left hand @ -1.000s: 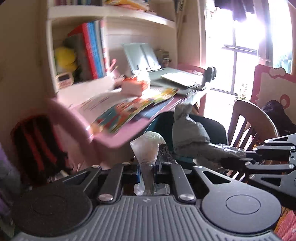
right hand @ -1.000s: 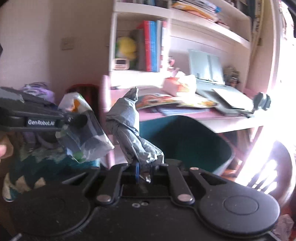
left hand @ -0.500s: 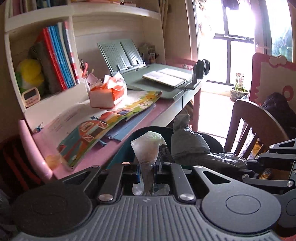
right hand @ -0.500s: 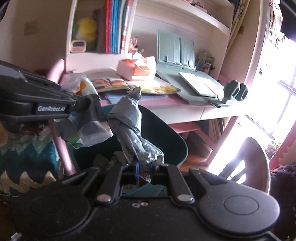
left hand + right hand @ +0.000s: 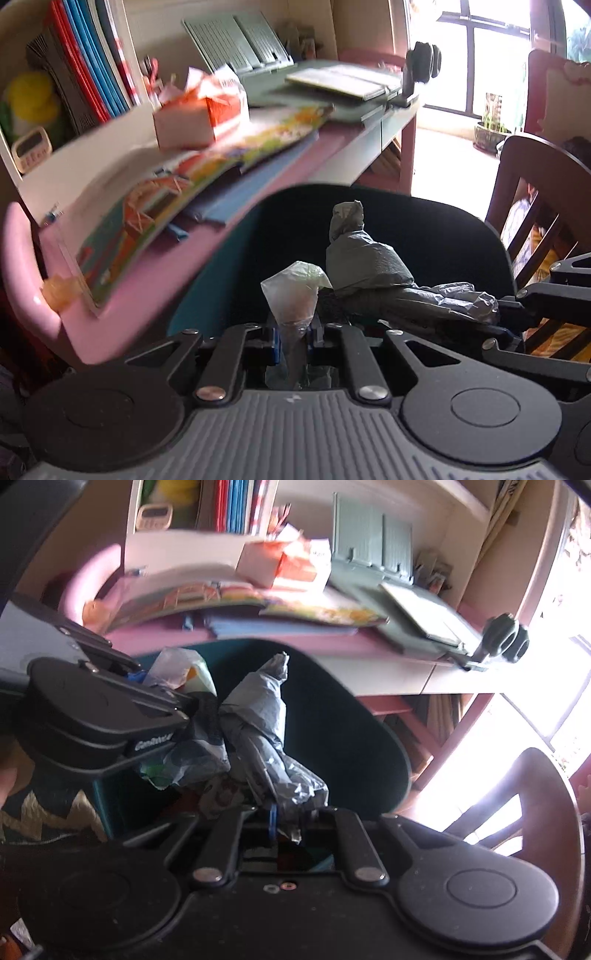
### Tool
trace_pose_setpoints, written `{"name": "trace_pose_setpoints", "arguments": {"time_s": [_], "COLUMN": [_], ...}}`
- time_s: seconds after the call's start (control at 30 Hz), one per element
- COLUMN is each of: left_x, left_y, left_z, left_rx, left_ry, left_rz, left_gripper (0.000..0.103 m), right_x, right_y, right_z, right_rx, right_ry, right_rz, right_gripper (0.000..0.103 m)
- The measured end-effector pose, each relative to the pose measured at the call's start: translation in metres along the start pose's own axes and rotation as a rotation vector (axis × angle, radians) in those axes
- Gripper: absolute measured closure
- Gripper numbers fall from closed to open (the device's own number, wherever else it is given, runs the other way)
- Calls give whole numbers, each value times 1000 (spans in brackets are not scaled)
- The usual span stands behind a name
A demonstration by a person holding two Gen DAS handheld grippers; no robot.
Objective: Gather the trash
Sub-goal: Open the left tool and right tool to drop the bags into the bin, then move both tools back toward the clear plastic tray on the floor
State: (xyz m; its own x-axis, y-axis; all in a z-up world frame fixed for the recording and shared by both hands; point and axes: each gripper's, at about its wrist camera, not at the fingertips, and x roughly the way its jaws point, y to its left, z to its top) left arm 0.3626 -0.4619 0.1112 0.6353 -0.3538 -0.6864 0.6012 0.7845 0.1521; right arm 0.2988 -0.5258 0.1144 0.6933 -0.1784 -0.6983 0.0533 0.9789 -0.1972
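Two tools, two pieces of trash, one bin. Left tool (image 5: 293,338) is pinching a clear plastic bag (image 5: 295,291), pads pressed tight on its twisted neck, bag sticking up past the tips. Right tool (image 5: 286,818) is pinching a grey plastic bag (image 5: 262,716), crumpled and twisted, jaws nearly together on its lower end. Both bags sit over the open mouth of one dark teal bin (image 5: 436,229), which stands under the edge of the pink tabletop (image 5: 155,291). Bin contents: some crumpled wrappers visible low down in the right wrist view, probably paper or plastic, too blurred to count. The two bags are just beside each other, possibly touching. On the tabletop: one orange-and-white tissue box (image 5: 199,114), a stack of colourful picture books (image 5: 192,184), one grey-green book stand (image 5: 240,40). One wooden chair (image 5: 535,177) right of the bin.
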Motion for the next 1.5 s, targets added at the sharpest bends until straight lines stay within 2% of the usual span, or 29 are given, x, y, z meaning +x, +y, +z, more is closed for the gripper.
{"name": "trace_pose_setpoints", "arguments": {"time_s": [0.33, 0.4, 0.47, 0.53, 0.6, 0.63, 0.67, 0.7, 0.83, 1.1, 1.5], "left_x": [21, 22, 21, 18, 12, 9, 5, 1, -17, -69, -150], "left_y": [-9, -9, -9, -8, -8, -8, -8, -7, -4, 9, 56], "left_z": [-15, -16, -17, -18, -19, -19, -20, -21, -22, -34, -85], "left_rx": [16, 5, -3, -7, -5, -3, -3, -2, -6, -1, -78], "left_ry": [49, 56, 58, 52, 45, 37, 23, 11, -4, -50, -86], "left_rz": [-21, -29, -28, -25, -23, -17, -8, -2, -4, 12, 48], "left_gripper": [90, 84, 72, 69, 57, 44, 35, 33, 33, 29, 29], "right_x": [12, 11, 9, 6, 3, 1, -2, -6, -25, -71, -134], "right_y": [3, 3, 4, 4, 3, 2, 1, 0, -1, 7, 59], "right_z": [-3, -3, -4, -4, -5, -6, -6, -6, -7, -11, -22], "right_rx": [-9, -12, -9, -3, 7, 12, 18, 29, 46, 65, 14], "right_ry": [49, 46, 43, 41, 39, 32, 26, 18, -11, -75, -138], "right_rz": [43, 41, 41, 38, 36, 36, 37, 42, 58, 98, 177], "right_gripper": [76, 72, 68, 65, 65, 64, 64, 61, 55, 51, 47]}}
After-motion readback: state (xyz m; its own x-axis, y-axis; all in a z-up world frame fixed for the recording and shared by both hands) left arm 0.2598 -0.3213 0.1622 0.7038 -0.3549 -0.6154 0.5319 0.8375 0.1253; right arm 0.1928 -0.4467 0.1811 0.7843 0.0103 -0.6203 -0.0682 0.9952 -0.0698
